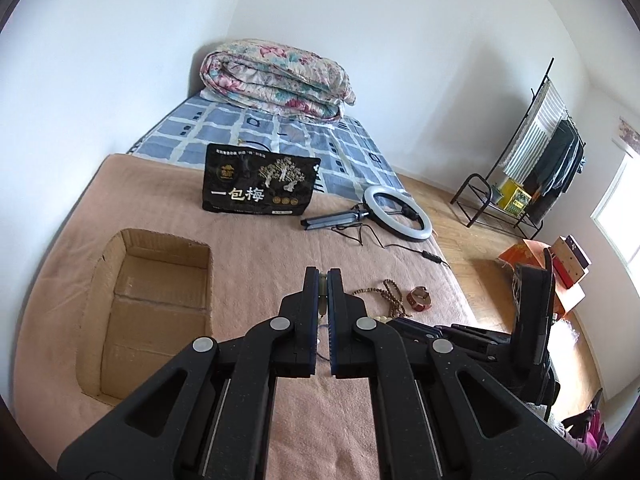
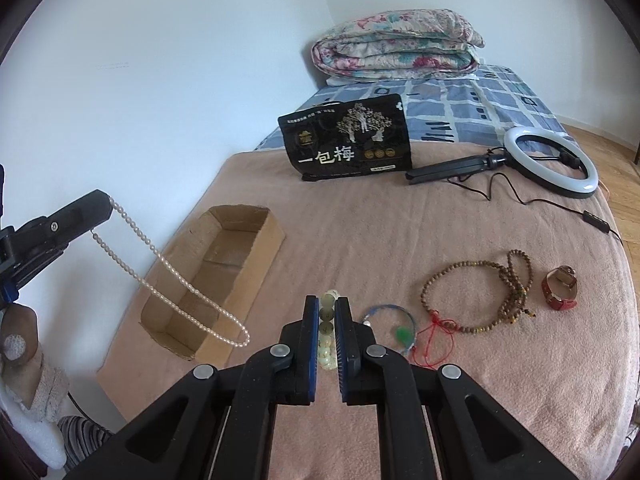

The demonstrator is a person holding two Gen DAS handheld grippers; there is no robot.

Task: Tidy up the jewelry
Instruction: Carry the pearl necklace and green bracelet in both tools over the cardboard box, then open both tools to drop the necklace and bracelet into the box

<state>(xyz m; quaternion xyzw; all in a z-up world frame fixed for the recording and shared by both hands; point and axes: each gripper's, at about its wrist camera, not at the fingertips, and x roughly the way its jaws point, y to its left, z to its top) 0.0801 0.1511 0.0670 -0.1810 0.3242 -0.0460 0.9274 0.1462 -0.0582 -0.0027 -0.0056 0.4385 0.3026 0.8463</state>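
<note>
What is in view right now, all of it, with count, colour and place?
Pearl necklace: 1, white, hanging from left gripper above box.
Cardboard box: 1, brown, open, left on blanket.
Jade bead bracelet: 1, pale green, between right gripper's fingers.
Blue cord bracelet: 1, green charm, right of it.
Wooden bead strand: 1, brown, red tassel, right on blanket.
Wristwatch: 1, red strap, far right.
Snack bag: 1, black, upright behind box.
Ring light: 1, white, lying right of bag.
Folded quilt: 1, floral, far end of bed.
Clothes rack: 1, black, by wall.
Left gripper: shut.
Right gripper: closed on bracelet.
</note>
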